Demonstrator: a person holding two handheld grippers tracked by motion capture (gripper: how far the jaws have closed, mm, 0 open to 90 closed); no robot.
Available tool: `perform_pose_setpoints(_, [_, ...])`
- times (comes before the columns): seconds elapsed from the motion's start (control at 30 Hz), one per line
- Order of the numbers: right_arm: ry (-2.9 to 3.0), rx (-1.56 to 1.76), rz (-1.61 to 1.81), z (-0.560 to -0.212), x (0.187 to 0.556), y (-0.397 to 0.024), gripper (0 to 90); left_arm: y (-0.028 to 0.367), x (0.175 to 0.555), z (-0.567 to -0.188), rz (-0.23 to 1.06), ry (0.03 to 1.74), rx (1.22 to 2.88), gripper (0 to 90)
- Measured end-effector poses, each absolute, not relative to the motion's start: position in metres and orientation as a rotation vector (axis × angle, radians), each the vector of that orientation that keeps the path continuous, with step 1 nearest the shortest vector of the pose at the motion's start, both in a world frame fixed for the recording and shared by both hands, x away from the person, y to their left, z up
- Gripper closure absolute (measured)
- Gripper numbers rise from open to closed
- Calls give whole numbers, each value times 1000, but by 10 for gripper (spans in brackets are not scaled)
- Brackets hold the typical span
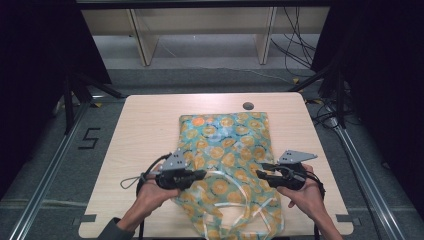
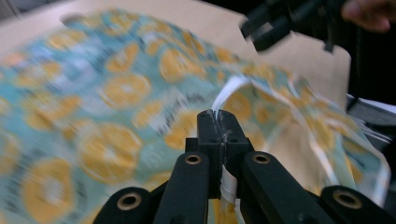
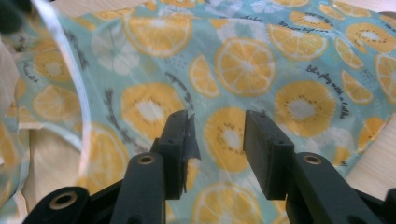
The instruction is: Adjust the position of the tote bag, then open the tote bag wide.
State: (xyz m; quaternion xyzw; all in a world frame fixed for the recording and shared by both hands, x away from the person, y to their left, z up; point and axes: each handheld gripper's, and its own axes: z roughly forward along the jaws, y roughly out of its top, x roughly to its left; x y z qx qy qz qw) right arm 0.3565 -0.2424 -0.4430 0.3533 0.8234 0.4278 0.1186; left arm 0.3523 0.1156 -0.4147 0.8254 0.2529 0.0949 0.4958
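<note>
Left hand-held gripper pressed together, pinching the white edge strip of the orange-slice print bag, which lies mid-surface toward the near edge. Right hand-held gripper half spread over the bag's right side, jaws apart with nothing clamped. Small script on the fabric, unreadable.

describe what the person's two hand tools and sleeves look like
Both tools, left tool and right tool, are black, each topped by a grey three-cornered plate. Their jaws are flat black blocks on arms with brass-coloured rivets. A dark cable loops from the left one. A dark sleeve covers the left forearm.
</note>
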Motion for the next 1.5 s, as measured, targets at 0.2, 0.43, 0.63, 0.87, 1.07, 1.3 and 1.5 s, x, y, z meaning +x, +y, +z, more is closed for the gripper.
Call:
perform_pose_setpoints(0.2, [2391, 1033, 1268, -439, 354, -243, 618, 124, 421, -382, 316, 763, 1874, 892])
perform_pose_setpoints(0.43, [2394, 954, 1294, -429, 353, -242, 606, 122, 476, -377, 314, 876, 1873, 891])
perform_pose_setpoints(0.63, [2404, 888, 1337, -418, 347, -226, 535, 118, 496, -387, 283, 942, 1862, 891])
perform_pose_setpoints(0.87, [2423, 765, 1323, -406, 344, -191, 463, 113, 509, -390, 270, 972, 1877, 890])
perform_pose_setpoints(1.07, [2520, 613, 1287, -412, 361, -146, 458, 110, 515, -393, 232, 981, 1896, 889])
perform_pose_setpoints(1.3, [2660, 547, 1202, -436, 379, -105, 421, 110, 518, -389, 229, 969, 1900, 888])
perform_pose_setpoints(1.5, [2708, 488, 1103, -453, 391, -88, 555, 112, 518, -390, 204, 973, 1904, 886])
